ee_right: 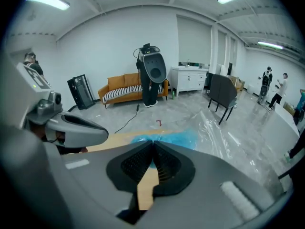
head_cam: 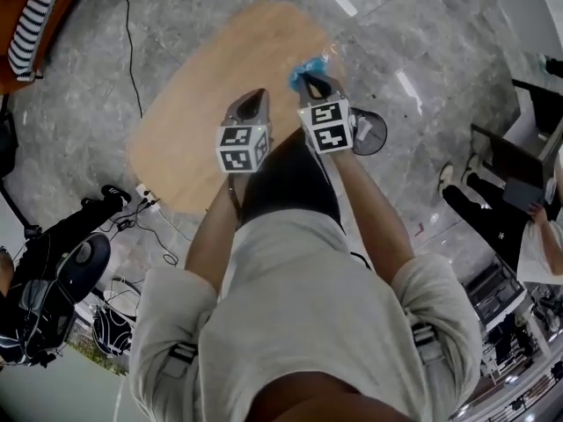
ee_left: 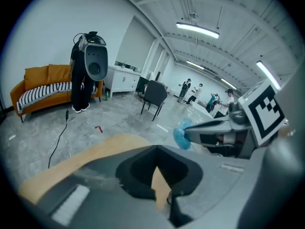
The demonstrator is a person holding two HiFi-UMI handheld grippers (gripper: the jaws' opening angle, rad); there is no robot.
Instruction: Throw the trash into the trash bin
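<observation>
Pinching crinkly blue film trash (ee_right: 167, 138), right gripper (ee_right: 153, 146) jaws; left gripper (ee_left: 157, 151) jaws together, empty.

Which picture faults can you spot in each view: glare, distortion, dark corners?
Head view: lamp glare streaks the glossy floor. Left gripper view: the fisheye lens curves the ceiling lamp and the corners are black. Right gripper view: same black corners, and the walls and ceiling bow.

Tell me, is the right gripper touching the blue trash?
Touching. In the left gripper view the right gripper pinches the blue trash between its closed tips, no gap.
</observation>
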